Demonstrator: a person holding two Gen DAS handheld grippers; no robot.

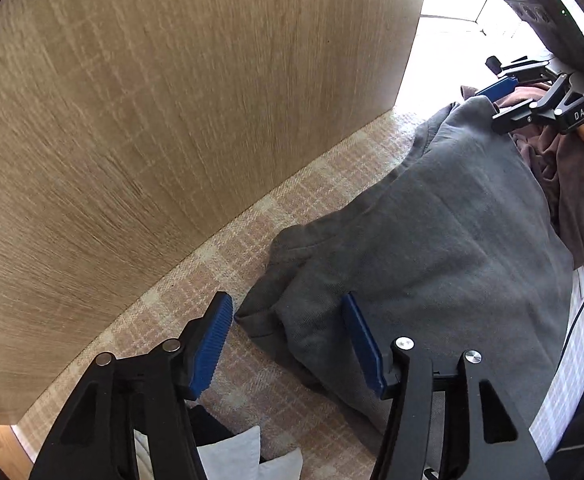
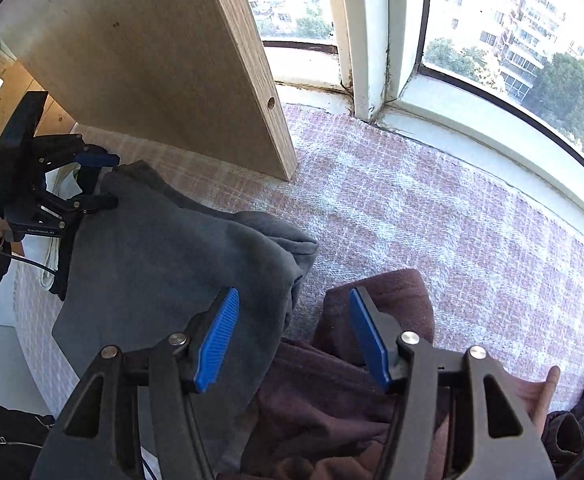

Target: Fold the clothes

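A grey sweatshirt (image 1: 443,240) lies bunched lengthwise on a pink plaid cloth; it also shows in the right wrist view (image 2: 164,264). My left gripper (image 1: 288,340) is open, its blue pads either side of the sweatshirt's near end, just above it. My right gripper (image 2: 293,336) is open over the gap between the grey sweatshirt and a maroon garment (image 2: 355,392). In the left wrist view the right gripper (image 1: 511,100) sits at the sweatshirt's far end beside the maroon garment (image 1: 567,184). The left gripper (image 2: 92,180) shows at the left in the right wrist view.
A tall wooden panel (image 1: 172,120) stands along the left of the plaid cloth (image 2: 431,208). A curved window sill (image 2: 471,128) borders the far side. White and dark cloth (image 1: 232,452) lies below the left gripper.
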